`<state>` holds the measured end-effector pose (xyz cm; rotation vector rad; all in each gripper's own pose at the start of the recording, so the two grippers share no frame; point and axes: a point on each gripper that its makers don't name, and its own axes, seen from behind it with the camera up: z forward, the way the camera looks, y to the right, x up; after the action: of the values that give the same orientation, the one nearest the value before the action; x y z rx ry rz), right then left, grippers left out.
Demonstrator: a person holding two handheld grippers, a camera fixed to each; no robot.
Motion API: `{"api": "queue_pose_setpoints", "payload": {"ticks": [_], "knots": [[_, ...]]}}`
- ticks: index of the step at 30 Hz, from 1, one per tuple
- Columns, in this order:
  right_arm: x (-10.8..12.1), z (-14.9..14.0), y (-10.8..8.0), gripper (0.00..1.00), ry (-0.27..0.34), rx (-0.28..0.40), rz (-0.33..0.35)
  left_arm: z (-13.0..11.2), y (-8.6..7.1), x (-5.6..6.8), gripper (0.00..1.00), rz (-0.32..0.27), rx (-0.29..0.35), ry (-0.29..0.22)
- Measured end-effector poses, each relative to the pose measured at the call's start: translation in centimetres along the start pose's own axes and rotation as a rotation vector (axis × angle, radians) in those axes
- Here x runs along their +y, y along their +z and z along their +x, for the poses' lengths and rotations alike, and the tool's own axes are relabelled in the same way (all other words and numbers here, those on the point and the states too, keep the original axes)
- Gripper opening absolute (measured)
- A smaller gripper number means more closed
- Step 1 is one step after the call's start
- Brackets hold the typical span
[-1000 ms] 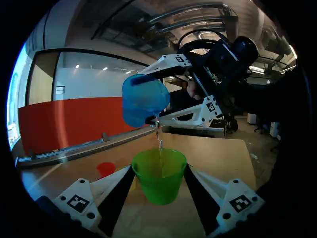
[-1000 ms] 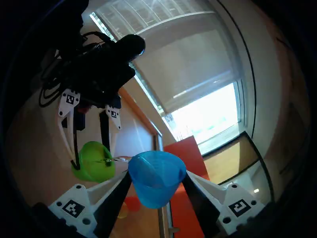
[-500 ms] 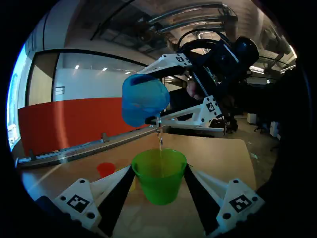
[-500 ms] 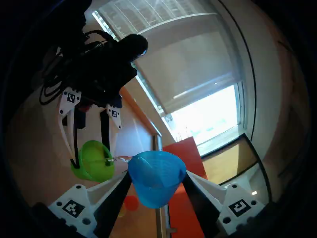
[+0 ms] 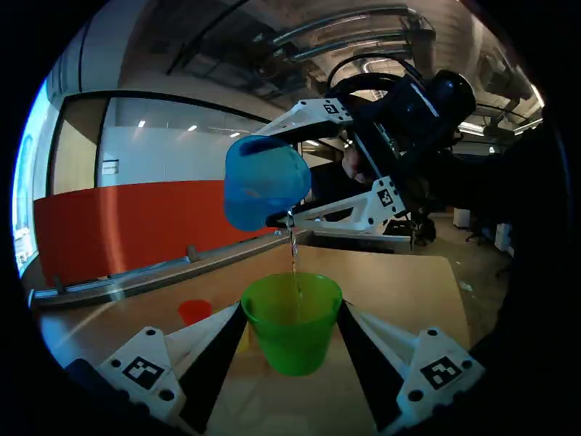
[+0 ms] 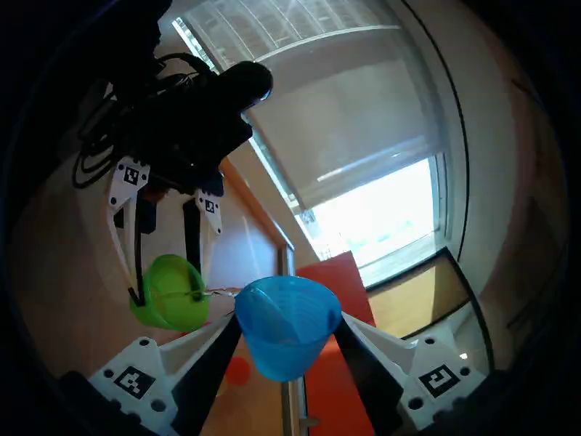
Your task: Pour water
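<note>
Two cups, one per gripper. Your left gripper (image 5: 292,323) is clamped on the green cup (image 5: 290,349), a finger pressing each side, cup upright over the tabletop (image 5: 407,283). Your right gripper (image 6: 287,327) grips the blue cup (image 6: 285,349) the same way, pinched between both fingers.

In the left gripper view the blue cup is tipped lip-down, directly above the green cup and apart from it. A thin stream of water (image 5: 293,254) falls from the blue lip into the green cup's mouth. A hand (image 5: 354,163) shows behind the right gripper's fingers.

On the tabletop, left of the green cup, a small red cup (image 5: 194,310) stands apart from it. Past the tabletop's far edge a red wall panel (image 5: 109,225) runs below glass, and pipes (image 5: 341,18) cross the ceiling.

In the right gripper view the left gripper sits upper left with the green cup between its fingers, close beside the blue cup's rim. A bright window (image 6: 378,218) is behind.
</note>
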<state>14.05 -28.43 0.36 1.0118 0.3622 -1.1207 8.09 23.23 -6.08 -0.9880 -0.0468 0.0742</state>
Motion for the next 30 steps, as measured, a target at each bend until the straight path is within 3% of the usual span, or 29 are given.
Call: {"api": "queue_pose_setpoints", "payload": {"ticks": [30], "knots": [[0.39,-0.03,0.37,0.91,-0.059,-0.001,-0.007,0.11,0.05,0.21,0.86,-0.004,0.0,0.003]]}}
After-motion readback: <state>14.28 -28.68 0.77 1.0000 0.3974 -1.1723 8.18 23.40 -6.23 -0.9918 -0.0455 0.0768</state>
